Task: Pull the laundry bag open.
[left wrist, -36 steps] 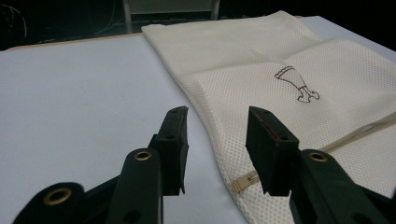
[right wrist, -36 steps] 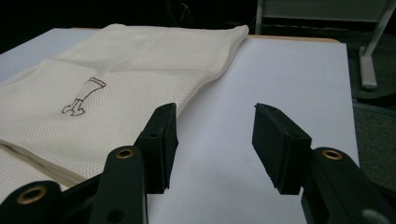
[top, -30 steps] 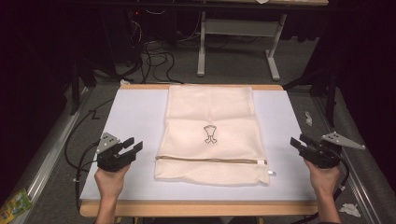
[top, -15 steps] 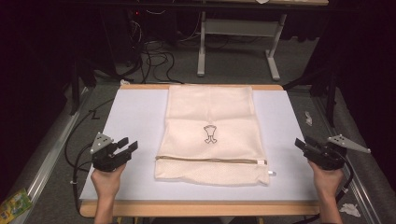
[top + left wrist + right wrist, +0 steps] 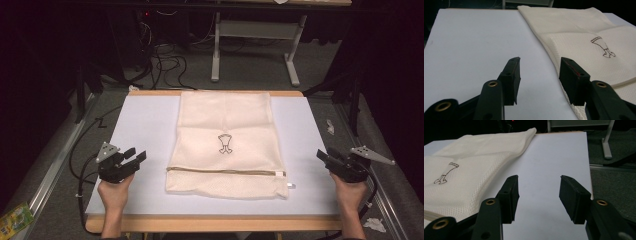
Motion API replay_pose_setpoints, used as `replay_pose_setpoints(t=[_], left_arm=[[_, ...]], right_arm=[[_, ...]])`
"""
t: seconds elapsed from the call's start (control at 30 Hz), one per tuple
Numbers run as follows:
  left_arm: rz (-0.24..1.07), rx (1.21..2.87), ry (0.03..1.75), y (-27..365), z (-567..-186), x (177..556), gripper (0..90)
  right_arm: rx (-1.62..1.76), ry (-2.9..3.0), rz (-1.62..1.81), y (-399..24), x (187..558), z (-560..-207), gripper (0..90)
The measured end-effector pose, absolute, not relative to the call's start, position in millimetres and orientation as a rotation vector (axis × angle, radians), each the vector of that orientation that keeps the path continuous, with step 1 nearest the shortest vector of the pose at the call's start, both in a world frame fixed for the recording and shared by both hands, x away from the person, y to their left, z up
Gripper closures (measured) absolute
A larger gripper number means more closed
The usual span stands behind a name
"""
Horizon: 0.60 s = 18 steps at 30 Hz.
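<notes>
Cream mesh bag [image 5: 227, 142] lies 12-to-6 between 2 gaping, empty tongs: left [image 5: 134, 157] nearer (at 9), right [image 5: 326, 155] at 3.

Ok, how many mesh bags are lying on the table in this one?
1. A single cream mesh bag lies flat in the middle of the white table, zipper toward the person, between the open left claw and right claw. Nothing could hide another.

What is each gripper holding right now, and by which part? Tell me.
Nothing is held. The left gripper and right gripper both stand open with empty jaws, off to either side of the mesh bag lying flat on the table.
</notes>
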<state>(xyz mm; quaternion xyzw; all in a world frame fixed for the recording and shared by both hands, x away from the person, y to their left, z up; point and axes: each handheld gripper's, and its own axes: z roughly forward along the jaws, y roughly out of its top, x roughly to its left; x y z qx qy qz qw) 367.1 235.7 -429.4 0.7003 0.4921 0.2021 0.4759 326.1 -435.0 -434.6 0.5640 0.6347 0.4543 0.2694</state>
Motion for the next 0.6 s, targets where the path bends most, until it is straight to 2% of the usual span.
replay_pose_setpoints(t=[0.6], left_arm=[[0.478, 1.711, 1.242, 236.1, -444.7, 378.7, 49.0]], right_arm=[[1.573, 1.723, 1.186, -433.5, 336.2, -447.6, 51.6]])
